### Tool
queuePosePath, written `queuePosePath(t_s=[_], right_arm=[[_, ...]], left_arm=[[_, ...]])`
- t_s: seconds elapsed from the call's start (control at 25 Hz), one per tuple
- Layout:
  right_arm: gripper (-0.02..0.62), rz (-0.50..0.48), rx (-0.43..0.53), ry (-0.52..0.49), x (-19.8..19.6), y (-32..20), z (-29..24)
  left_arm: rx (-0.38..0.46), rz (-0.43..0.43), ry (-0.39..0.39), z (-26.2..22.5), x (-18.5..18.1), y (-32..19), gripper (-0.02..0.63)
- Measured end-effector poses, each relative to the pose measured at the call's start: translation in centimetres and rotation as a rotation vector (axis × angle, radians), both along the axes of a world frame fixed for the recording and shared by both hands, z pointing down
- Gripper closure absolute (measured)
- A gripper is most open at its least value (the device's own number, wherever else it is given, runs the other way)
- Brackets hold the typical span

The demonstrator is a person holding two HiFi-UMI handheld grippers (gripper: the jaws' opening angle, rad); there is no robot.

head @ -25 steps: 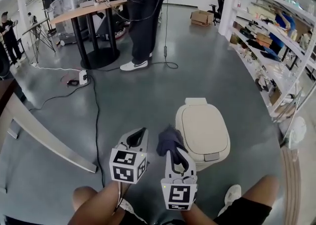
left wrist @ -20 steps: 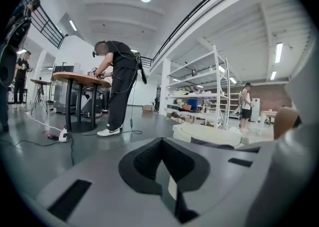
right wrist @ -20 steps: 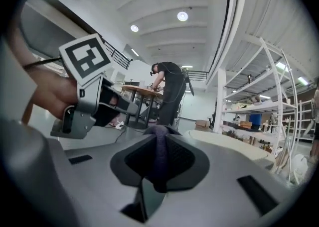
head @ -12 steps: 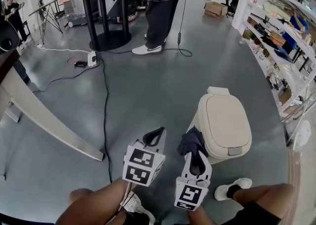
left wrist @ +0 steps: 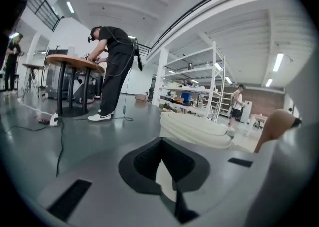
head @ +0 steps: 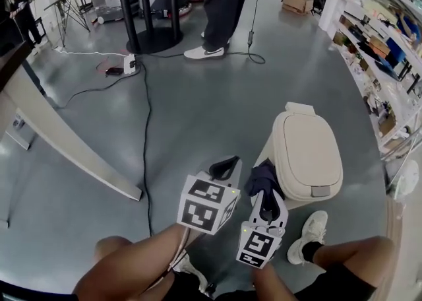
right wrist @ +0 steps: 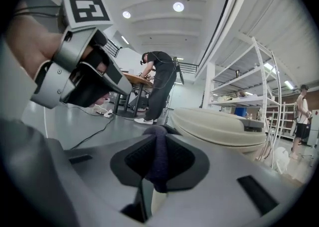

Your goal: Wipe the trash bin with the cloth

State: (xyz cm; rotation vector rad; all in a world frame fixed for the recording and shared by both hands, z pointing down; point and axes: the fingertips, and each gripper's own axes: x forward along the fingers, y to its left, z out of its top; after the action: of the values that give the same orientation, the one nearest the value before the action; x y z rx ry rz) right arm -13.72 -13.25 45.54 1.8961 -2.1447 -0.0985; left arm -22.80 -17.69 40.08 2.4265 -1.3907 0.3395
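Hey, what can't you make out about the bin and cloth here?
Trash bin inside: the shut lid hides it in every view.
Whether cloth touches bin: head view overlaps them, right gripper view gives no depth.
Bin base: left gripper view, behind left claw body.

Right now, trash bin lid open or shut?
Shut. The trash bin lid lies flat and seated in the head view, and the right gripper view shows no gap under it.
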Motion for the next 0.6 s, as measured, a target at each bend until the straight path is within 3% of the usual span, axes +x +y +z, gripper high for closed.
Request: queuePosePath(t_s=[0.08, 0.44, 0.6], right_arm=[[0.543, 0.011, -0.002, 0.006, 0.3, -0.1, 0.6], [0.543, 0.050, -0.047, 0.029, 0.3, -1.5, 4.1], [0.543, 0.063, -0.085, 0.035, 0.3, -2.1, 6.2]], left_arm=[[-0.025, -0.014, 0.018, 0.2, -0.2, -0.1, 0.606], [-0.037, -0.021, -0.033, 1.4, -1.4, -0.3, 0.606], [-0.045, -0.050, 0.004, 1.0, -2.5, -1.0, 0.606]])
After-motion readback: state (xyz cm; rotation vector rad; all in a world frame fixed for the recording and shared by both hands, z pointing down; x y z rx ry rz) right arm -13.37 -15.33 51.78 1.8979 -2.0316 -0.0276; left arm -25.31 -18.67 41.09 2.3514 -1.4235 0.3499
